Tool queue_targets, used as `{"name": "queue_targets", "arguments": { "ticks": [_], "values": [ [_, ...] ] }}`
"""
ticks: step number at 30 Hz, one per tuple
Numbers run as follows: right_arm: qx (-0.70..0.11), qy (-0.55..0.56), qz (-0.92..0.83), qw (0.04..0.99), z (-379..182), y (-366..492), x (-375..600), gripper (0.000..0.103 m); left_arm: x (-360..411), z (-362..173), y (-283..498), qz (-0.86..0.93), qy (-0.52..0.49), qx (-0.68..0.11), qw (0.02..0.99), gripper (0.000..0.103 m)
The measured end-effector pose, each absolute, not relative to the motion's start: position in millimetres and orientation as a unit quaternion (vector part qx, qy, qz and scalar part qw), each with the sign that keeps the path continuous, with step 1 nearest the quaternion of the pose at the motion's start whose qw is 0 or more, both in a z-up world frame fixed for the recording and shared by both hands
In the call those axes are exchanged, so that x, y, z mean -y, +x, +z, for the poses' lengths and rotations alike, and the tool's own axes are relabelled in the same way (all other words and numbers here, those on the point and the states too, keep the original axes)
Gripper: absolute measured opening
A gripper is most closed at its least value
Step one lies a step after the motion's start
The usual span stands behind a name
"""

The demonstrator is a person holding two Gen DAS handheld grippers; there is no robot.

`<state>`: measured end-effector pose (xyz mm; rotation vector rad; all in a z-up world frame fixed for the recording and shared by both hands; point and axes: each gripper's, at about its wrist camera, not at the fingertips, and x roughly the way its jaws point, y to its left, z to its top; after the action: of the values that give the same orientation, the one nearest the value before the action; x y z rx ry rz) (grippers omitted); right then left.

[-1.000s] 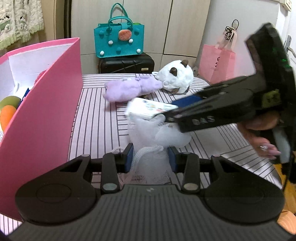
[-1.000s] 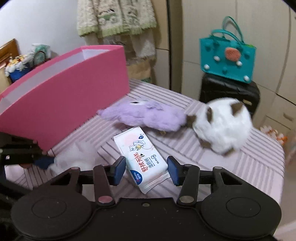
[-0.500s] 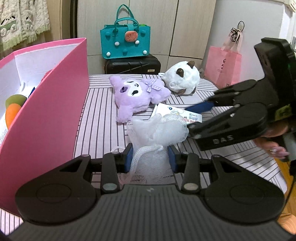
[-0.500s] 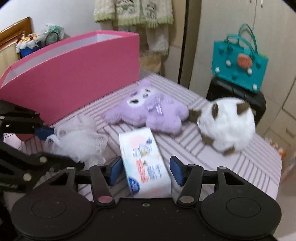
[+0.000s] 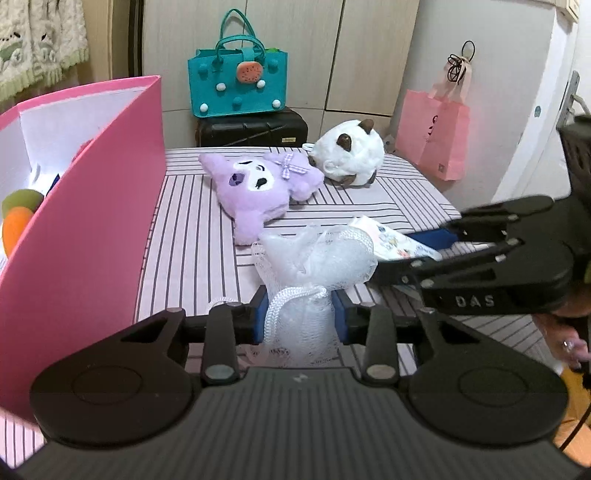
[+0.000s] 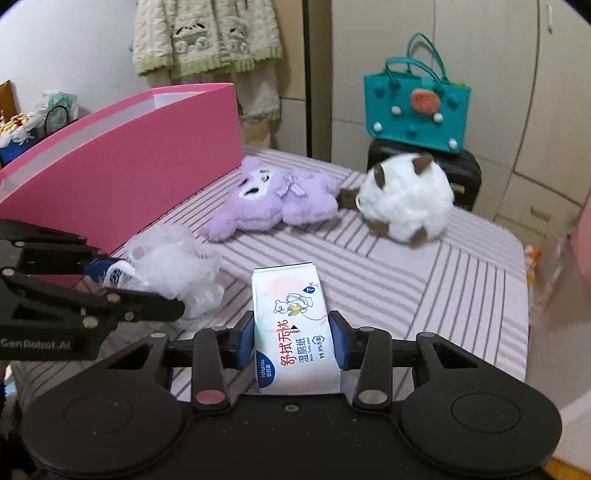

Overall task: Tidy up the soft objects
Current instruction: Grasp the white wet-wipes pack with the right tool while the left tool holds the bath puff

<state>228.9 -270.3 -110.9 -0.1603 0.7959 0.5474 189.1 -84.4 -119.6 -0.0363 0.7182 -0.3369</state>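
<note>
Pink box (image 5: pixel 92 221) at left on the striped bench (image 5: pixel 192 229). Left tongs (image 5: pixel 300 314) clamp a white mesh bath pouf (image 5: pixel 317 258) (cord between the pads). Beyond lie a purple plush (image 5: pixel 258 188) and white plush (image 5: pixel 347 157). Right tongs (image 6: pixel 291 339) are closing around a wet-wipes pack (image 6: pixel 291 325).

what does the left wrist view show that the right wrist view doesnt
Only the left wrist view: the inside of the pink box with an orange and green item, and a pink paper bag by the wall.

Only the right wrist view: the printed front of the wipes pack, with the right claw closing on its sides, and a knitted garment hanging behind.

Both: the left claw shut on the white mesh pouf, the purple plush, the white plush, the teal bag.
</note>
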Motion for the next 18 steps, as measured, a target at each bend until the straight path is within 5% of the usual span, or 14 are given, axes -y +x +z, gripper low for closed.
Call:
{"name": "queue_targets", "arguments": {
  "ticks": [18],
  "values": [
    [-0.421, -0.034, 0.269, 0.866, -85.9, 150.4, 268.6, 0.047, 76.6, -98.6, 147.0, -0.228, 0.007, -0.399, 0.888, 0.034]
  ]
}}
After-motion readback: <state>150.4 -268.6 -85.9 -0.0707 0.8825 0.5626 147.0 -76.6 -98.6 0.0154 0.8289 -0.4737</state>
